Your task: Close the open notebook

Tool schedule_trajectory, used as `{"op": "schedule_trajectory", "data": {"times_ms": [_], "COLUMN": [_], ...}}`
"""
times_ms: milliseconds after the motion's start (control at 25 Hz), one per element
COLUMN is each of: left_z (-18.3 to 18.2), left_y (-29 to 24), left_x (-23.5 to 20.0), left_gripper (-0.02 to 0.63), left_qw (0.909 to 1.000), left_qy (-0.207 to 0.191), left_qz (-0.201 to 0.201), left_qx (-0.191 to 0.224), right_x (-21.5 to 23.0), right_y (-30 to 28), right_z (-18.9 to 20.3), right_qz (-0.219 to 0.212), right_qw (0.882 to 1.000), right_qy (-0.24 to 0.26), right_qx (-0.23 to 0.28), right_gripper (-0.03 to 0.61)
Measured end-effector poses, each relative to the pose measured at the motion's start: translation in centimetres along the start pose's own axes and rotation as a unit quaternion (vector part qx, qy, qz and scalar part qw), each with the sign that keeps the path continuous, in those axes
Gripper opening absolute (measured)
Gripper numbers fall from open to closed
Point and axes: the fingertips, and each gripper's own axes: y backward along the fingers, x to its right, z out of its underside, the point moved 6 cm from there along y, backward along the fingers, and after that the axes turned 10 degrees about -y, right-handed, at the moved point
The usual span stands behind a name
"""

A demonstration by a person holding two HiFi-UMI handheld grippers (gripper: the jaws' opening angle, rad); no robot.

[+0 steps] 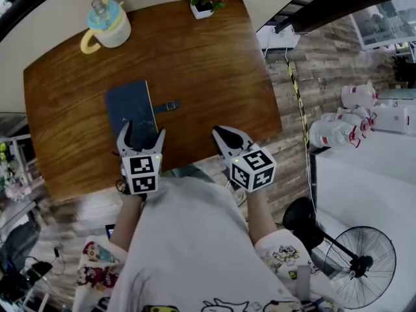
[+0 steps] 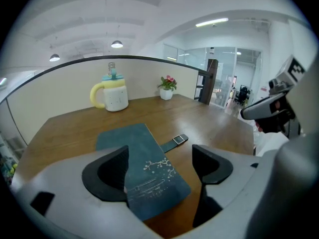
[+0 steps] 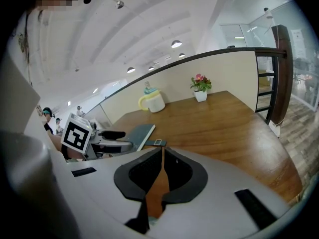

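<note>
A dark teal notebook [image 1: 132, 106] lies shut and flat on the wooden table [image 1: 214, 70], its strap with a metal buckle [image 1: 170, 105] sticking out to the right. In the left gripper view the notebook [image 2: 144, 171] shows pale blossom print on its cover, and the strap [image 2: 176, 141] lies beside it. My left gripper [image 1: 140, 135] hovers over the notebook's near end with its jaws wide apart, one on each side, and the pads do not press on the cover. My right gripper [image 1: 225, 137] is shut with nothing in it, over the table's front edge, right of the notebook [image 3: 139, 134].
A white and yellow mug with a blue lid [image 1: 107, 23] stands at the table's far left. A small white pot of pink flowers [image 1: 207, 1] is at the far middle. Off the table's right side are wooden floor, a fan [image 1: 359, 265] and white jugs [image 1: 338, 132].
</note>
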Motion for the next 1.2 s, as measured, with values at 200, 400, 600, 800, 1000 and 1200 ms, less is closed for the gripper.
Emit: {"op": "schedule_trajectory", "data": {"times_ms": [200, 400, 600, 800, 1000, 1200], "left_z": [-0.5, -0.8, -1.1, -1.9, -2.8, -3.7], "left_y": [0.5, 2.0, 3.8, 6.0, 9.0, 12.2], "left_x": [-0.7, -1.8, -3.4, -5.5, -8.1, -10.4], "left_gripper": [0.367, 0.367, 0.367, 0.365, 0.365, 0.365], "left_qw": [0.9999, 0.9996, 0.9987, 0.9966, 0.9917, 0.9839], "left_qy": [0.004, 0.012, 0.028, 0.042, 0.061, 0.076], "left_qz": [-0.003, -0.008, -0.008, -0.024, -0.05, -0.076], "left_qx": [0.012, 0.026, 0.041, 0.067, 0.101, 0.143], "right_x": [-0.6, -1.9, -4.1, -6.8, -9.8, -12.6], "right_y": [-0.1, -0.3, -1.1, -2.3, -3.7, -4.8], "right_z": [0.0, -0.7, -1.9, -3.7, -5.7, -7.7], "right_qz": [-0.002, -0.006, -0.02, -0.044, -0.076, -0.107], "right_qw": [1.0, 1.0, 0.999, 0.997, 0.992, 0.984], "right_qy": [0.005, 0.017, 0.034, 0.06, 0.091, 0.122], "right_qx": [0.002, 0.01, 0.019, 0.031, 0.048, 0.068], "right_gripper": [0.012, 0.012, 0.012, 0.012, 0.012, 0.012]}}
